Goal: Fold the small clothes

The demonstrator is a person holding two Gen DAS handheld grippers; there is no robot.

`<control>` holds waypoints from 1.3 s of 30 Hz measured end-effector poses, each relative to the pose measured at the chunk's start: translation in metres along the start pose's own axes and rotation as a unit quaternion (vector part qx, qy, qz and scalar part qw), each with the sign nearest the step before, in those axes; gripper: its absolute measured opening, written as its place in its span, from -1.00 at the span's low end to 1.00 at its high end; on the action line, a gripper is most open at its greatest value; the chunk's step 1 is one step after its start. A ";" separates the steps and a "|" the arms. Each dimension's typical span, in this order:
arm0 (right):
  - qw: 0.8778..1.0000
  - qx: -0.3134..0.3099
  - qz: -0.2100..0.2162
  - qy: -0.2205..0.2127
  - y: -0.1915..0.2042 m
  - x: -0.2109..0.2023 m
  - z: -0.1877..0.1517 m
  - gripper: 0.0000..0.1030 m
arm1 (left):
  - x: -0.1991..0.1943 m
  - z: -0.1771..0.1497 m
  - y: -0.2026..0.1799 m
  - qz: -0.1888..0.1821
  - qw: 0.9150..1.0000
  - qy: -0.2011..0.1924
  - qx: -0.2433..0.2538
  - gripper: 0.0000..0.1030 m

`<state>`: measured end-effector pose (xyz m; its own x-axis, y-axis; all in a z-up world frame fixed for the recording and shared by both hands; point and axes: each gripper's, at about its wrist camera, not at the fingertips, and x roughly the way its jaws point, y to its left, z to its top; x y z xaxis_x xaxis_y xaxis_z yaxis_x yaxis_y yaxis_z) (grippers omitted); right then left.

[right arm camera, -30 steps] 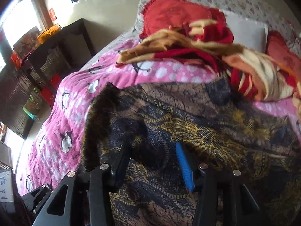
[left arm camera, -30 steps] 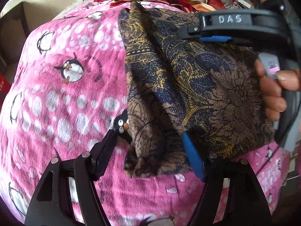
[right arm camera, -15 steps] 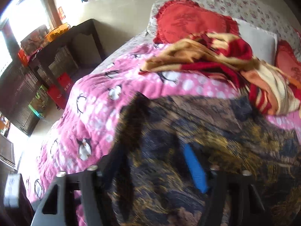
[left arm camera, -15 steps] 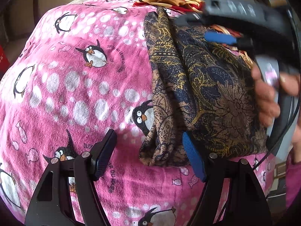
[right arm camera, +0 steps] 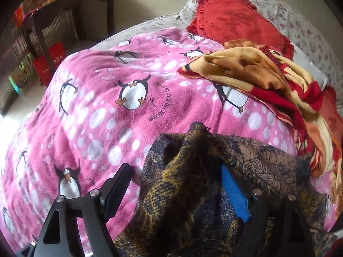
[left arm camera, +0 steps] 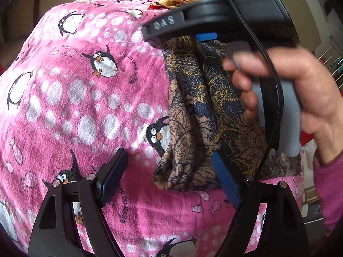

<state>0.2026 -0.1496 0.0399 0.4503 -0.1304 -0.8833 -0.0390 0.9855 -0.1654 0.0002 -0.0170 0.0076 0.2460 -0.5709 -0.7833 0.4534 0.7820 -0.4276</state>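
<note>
**On the pink blanket: dark patterned garment bunched between two spread grippers**

Centre-right of the left wrist frame, the dark blue and gold patterned garment [left arm camera: 193, 107] lies on the pink penguin blanket [left arm camera: 85, 107], gathered into long vertical folds. In the right wrist frame the same garment [right arm camera: 193, 182] fills the lower centre and lower right, its top edge peaked.

Left gripper [left arm camera: 171, 175]: jaws spread wide, nothing clamped. The blue pad sits against the garment's lower edge; the black pad is over bare blanket.

Right gripper [right arm camera: 178, 188]: jaws also spread apart, with cloth bunched between them and draped against the blue pad; no clamping seen. In the left wrist frame, upper right, the right hand [left arm camera: 300, 90] holds its handle.

Beyond the garment, upper right of the right wrist frame: a red and tan crumpled cloth [right arm camera: 268, 81] and a red frilled cushion [right arm camera: 235, 23].
</note>
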 end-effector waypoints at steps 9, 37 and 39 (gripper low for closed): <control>0.995 0.032 0.087 -0.045 -0.050 -0.046 -0.018 -0.69 | 0.011 0.033 0.000 -0.011 1.000 -0.019 -0.003 0.65; 0.982 0.124 0.108 -0.093 -0.173 -0.150 -0.073 -0.72 | -0.008 0.057 -0.171 -0.073 0.983 -0.007 0.171 -0.75; 0.982 0.130 0.100 -0.098 -0.187 -0.158 -0.081 -0.73 | -0.007 0.057 -0.190 -0.082 0.979 -0.006 0.187 -0.75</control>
<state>0.0661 -0.3219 0.1747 0.6208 0.0664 -0.7812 0.0739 0.9870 0.1426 -0.0388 -0.1764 0.1198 0.1524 -0.6859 -0.7116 0.7689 0.5346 -0.3506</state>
